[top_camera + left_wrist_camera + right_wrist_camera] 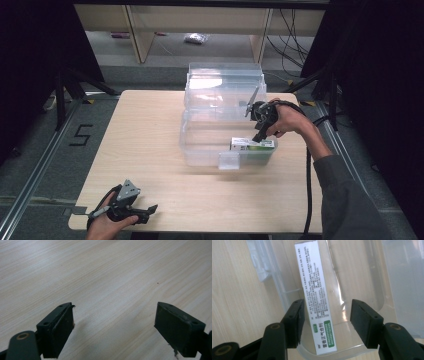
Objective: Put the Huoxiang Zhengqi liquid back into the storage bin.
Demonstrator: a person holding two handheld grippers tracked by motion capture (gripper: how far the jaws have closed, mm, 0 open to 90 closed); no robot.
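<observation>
Box point(252, 145) of medicine lies inside the clear bin point(200, 150), along its near wall at the right end. Near-left, the left gripper point(150, 210) rests wide open at the bench point(150, 130) edge. Right gripper point(257, 137) hangs over the box, jaws parted and clear of it.

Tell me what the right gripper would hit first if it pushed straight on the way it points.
Probably the white and green box lying in the clear plastic bin: the right gripper points down at it, jaws open and apart from it. How far off the box lies is unclear.
</observation>
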